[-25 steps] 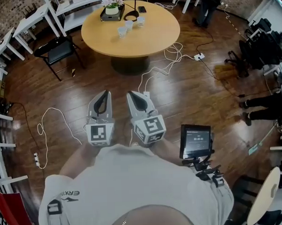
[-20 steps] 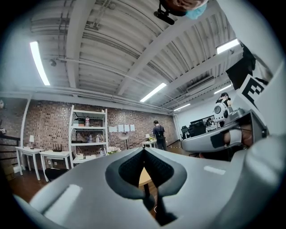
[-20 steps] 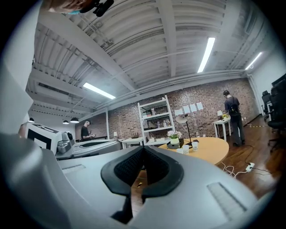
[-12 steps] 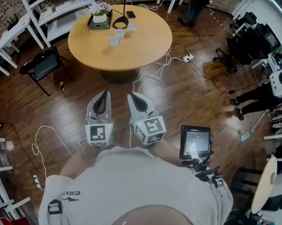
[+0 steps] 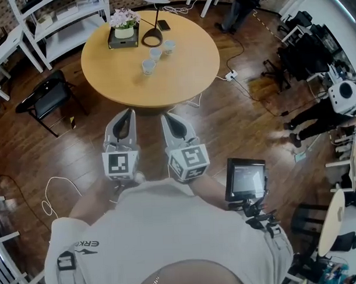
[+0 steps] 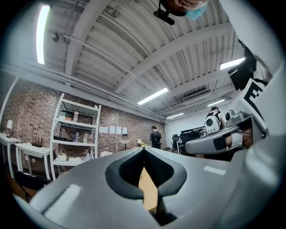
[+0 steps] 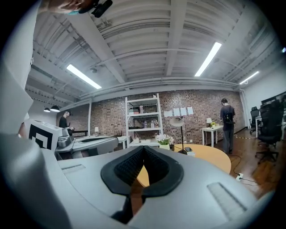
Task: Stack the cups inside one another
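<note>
Head view: left tool (image 5: 128,113), right tool (image 5: 167,118) closed, empty; likely approach step, round wooden counter (image 5: 181,74) ahead; next, reach small white cups (image 5: 156,53).

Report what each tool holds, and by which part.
Nothing. The left tool and right tool are both shut, empty; the cups stand on the table.

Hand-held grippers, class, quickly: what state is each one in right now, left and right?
Left hand-held gripper: closed, nothing between its jaws.
Right hand-held gripper: closed, nothing between its jaws.
</note>
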Demonstrator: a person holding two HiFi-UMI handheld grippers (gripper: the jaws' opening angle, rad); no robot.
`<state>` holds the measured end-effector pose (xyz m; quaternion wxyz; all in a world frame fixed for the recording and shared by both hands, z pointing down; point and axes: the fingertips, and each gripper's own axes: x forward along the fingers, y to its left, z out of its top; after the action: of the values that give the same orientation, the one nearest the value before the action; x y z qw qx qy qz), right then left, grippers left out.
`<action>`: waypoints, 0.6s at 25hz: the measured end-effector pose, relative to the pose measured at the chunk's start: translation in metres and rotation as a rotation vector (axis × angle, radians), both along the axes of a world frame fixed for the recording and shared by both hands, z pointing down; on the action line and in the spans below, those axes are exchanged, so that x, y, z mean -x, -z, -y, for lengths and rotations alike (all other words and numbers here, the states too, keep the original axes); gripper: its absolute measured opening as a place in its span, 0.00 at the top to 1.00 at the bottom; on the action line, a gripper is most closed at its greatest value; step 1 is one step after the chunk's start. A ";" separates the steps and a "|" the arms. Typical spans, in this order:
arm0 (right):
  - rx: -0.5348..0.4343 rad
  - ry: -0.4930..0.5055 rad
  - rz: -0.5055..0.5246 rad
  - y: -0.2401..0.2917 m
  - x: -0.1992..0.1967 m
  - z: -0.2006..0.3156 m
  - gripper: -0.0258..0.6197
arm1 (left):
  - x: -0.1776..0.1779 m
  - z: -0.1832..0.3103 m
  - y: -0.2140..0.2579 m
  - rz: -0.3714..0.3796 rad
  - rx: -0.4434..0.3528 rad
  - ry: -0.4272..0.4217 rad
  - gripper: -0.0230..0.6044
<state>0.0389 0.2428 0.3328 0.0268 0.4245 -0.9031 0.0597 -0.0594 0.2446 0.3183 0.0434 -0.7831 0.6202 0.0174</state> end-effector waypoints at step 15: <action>0.016 -0.028 -0.001 -0.011 0.047 0.092 0.94 | 0.050 0.083 -0.015 0.002 -0.013 -0.010 0.96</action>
<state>-0.0085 0.1510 0.3441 0.0301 0.4368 -0.8965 0.0672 -0.1093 0.1616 0.3332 0.0489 -0.7859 0.6161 0.0207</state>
